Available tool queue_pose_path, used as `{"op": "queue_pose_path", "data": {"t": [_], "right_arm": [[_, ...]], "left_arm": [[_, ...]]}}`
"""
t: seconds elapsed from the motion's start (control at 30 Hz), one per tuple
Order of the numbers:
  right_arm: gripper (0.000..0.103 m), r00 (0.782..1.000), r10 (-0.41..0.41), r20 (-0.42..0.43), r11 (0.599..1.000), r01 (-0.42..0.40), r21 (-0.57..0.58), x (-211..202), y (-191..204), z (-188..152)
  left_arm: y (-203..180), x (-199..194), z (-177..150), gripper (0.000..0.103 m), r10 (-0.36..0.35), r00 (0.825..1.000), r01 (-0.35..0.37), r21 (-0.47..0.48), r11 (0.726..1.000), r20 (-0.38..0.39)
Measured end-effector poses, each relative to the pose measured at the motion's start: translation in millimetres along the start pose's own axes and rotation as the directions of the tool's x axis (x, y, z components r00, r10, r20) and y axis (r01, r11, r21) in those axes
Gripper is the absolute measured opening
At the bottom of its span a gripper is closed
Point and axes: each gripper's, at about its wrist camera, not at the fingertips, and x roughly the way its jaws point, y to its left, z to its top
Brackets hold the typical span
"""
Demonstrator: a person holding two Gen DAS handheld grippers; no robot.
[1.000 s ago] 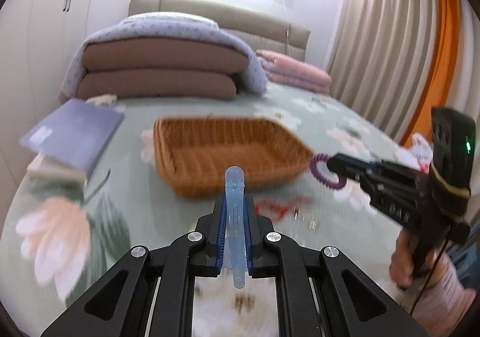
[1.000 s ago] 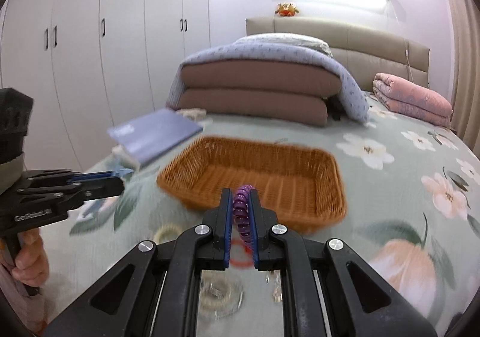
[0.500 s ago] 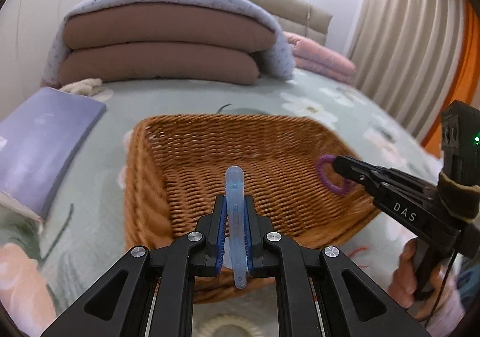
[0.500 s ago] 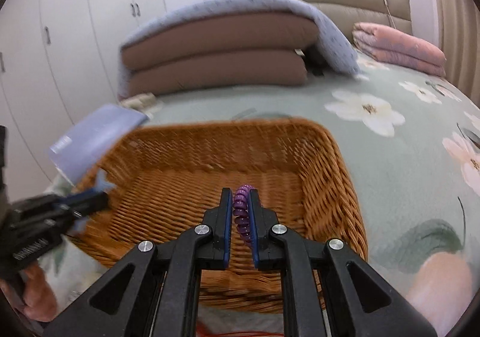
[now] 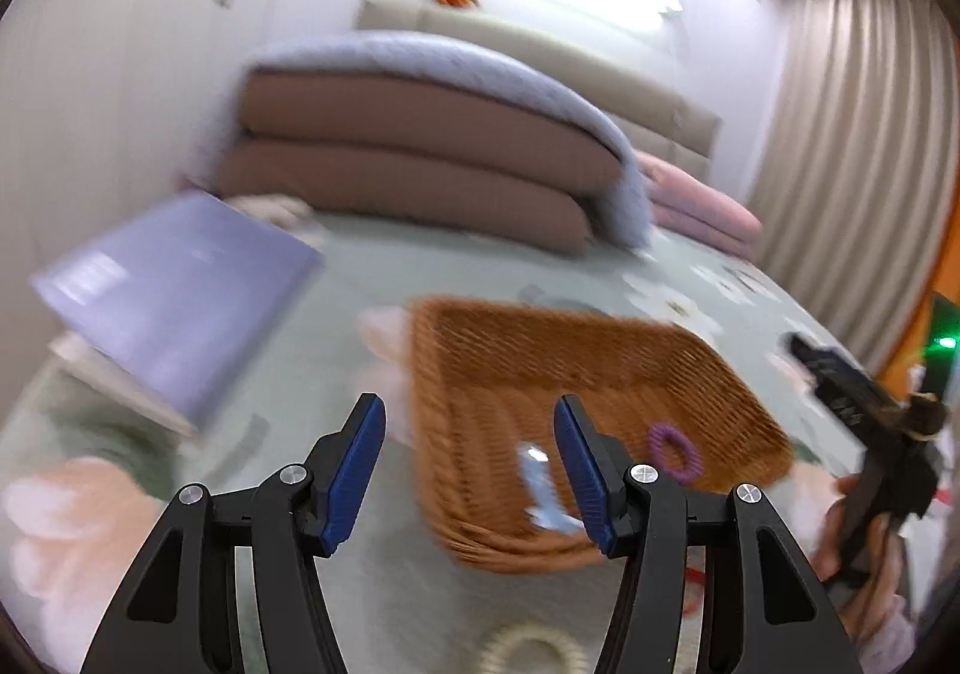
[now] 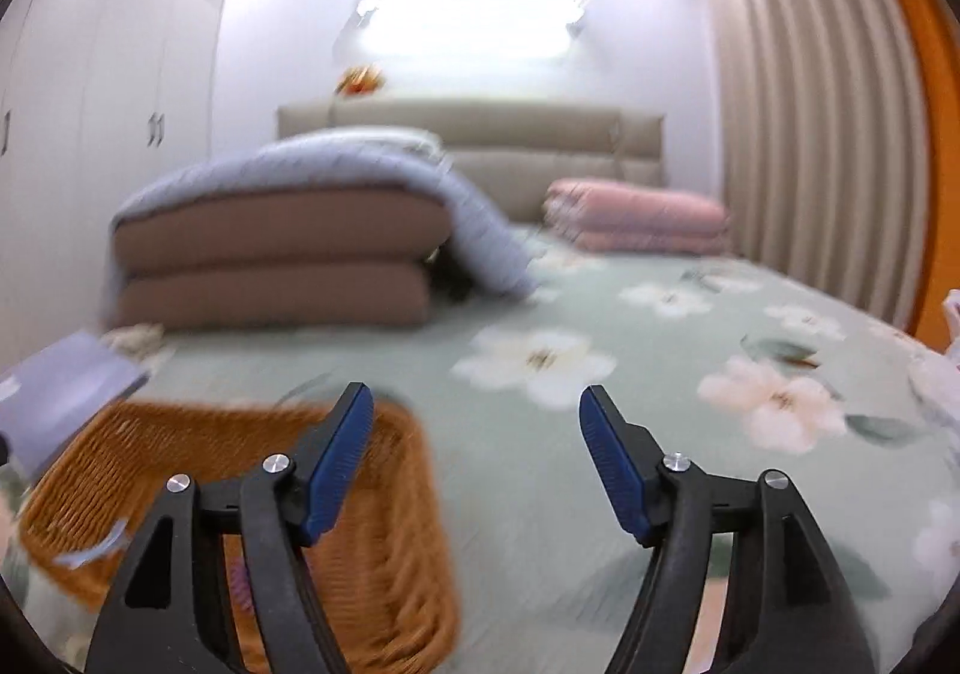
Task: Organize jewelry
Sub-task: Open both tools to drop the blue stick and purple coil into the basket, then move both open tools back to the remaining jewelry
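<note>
Your left gripper (image 5: 468, 470) stands with its jaws spread wide and empty, and your right gripper (image 6: 474, 464) likewise holds nothing, jaws well apart. Both deliveries appear made: the purple coiled plastic hair ring (image 5: 673, 451) lies on the floor of the shallow rectangular brown wicker basket (image 5: 600, 350), near its right wall, and the pale blue flat plastic hair clip (image 5: 543, 488) lies in the same basket toward its near rim. The step in hand, by my judgement, is release and clearance. Outside the basket, just below its near rim, a cream ribbed coil ring (image 5: 528, 647) rests on the soft green floral bedspread (image 6: 690, 374), with a thin red item (image 5: 693, 575) beside it, too blurred to identify. Your next move likely calls for lowering one gripper onto one of these; the coil looks springy and the quilt yielding, so close on its rim squarely. Frames are motion-blurred.
</note>
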Motion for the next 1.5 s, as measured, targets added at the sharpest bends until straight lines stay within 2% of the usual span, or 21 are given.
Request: {"op": "queue_pose_path", "data": {"t": [0.07,0.17,0.3,0.37,0.53,0.63,0.7,0.77,0.83,0.93,1.03,1.1,1.17,1.2,1.23,1.27,1.3,1.4,1.5], "right_arm": [[0.074,1.000,-0.022,-0.002,1.000,0.022,-0.002,10.6,-0.5,0.7],[0.074,0.998,0.002,-0.063,1.000,-0.003,-0.028,37.4,6.5,0.1],[0.074,0.997,0.005,-0.076,0.999,-0.008,-0.031,53.2,8.1,1.0],[0.074,0.994,0.053,-0.094,0.998,-0.054,-0.010,54.6,6.8,-2.7],[0.074,0.994,0.056,-0.093,0.998,-0.052,0.047,42.4,0.9,-2.9],[0.074,0.992,-0.007,-0.123,1.000,0.010,0.025,34.6,0.4,-4.0],[0.074,0.988,-0.057,-0.145,0.998,0.061,0.019,19.0,-3.7,-2.9],[0.074,0.979,-0.045,-0.200,0.997,0.056,0.049,-4.9,-10.2,-2.1],[0.074,0.968,0.076,-0.239,0.993,-0.053,0.101,-44.6,-15.0,-9.7],[0.085,0.952,0.193,-0.239,0.979,-0.172,0.109,-105.3,-10.5,-31.4],[0.086,0.952,0.216,-0.218,0.976,-0.218,0.017,-168.3,5.6,-62.0],[0.086,0.951,0.228,-0.207,0.972,-0.235,-0.013,-188.9,13.1,-76.6],[0.086,0.950,0.238,-0.204,0.968,-0.249,-0.028,-198.3,18.6,-88.0],[0.085,0.948,0.237,-0.213,0.968,-0.249,-0.032,-198.6,21.1,-93.0],[0.078,0.946,0.235,-0.223,0.968,-0.248,-0.032,-197.7,23.1,-97.0],[0.065,0.942,0.236,-0.240,0.968,-0.250,-0.030,-193.9,24.5,-102.0],[0.060,0.931,0.242,-0.272,0.966,-0.257,-0.023,-186.9,25.7,-106.7],[0.056,0.903,0.253,-0.346,0.966,-0.256,0.037,-161.7,16.5,-113.3],[0.056,0.894,0.256,-0.368,0.966,-0.228,0.120,-148.6,-3.1,-116.7]], "left_arm": [[7.3,-0.4,0.2,0.060,0.047,0.999,-0.046,-0.016,0.999,0.018],[16.9,2.5,-0.1,0.060,0.038,0.999,-0.038,-0.047,0.998,-0.008],[20.6,5.0,1.2,0.060,0.077,0.997,-0.077,-0.045,0.996,-0.004],[20.6,5.9,0.9,0.060,0.074,0.997,-0.074,-0.046,0.996,-0.008],[17.3,7.9,-1.0,0.060,0.071,0.997,-0.072,-0.036,0.997,-0.032],[15.6,2.4,-4.2,0.060,0.077,0.996,-0.078,-0.030,0.997,-0.034],[17.0,-7.2,-10.0,0.060,0.083,0.995,-0.085,-0.030,0.996,-0.062],[22.9,-27.4,-22.9,0.060,0.068,0.995,-0.073,-0.059,0.996,-0.074],[27.1,-48.2,-37.2,0.061,0.071,0.995,-0.077,-0.077,0.994,-0.073],[30.8,-87.6,-67.1,0.067,0.094,0.993,-0.100,-0.099,0.990,-0.070],[27.4,-116.0,-95.7,0.070,0.066,0.994,-0.075,-0.109,0.991,-0.085],[18.8,-129.1,-113.8,0.070,0.047,0.994,-0.055,-0.078,0.995,-0.100],[13.2,-135.0,-126.4,0.070,0.063,0.992,-0.069,-0.053,0.996,-0.107],[11.6,-133.4,-130.1,0.070,0.072,0.990,-0.077,-0.044,0.996,-0.118],[11.3,-130.4,-133.0,0.070,0.083,0.988,-0.089,-0.044,0.995,-0.133],[12.5,-126.2,-135.3,0.070,0.093,0.984,-0.101,-0.046,0.994,-0.149],[14.2,-122.2,-136.9,0.070,0.090,0.983,-0.099,-0.050,0.994,-0.160],[17.1,-113.7,-135.5,0.070,0.042,0.981,-0.055,-0.063,0.997,-0.190],[13.6,-105.0,-128.9,0.070,0.033,0.979,-0.047,-0.065,0.997,-0.202]]}}
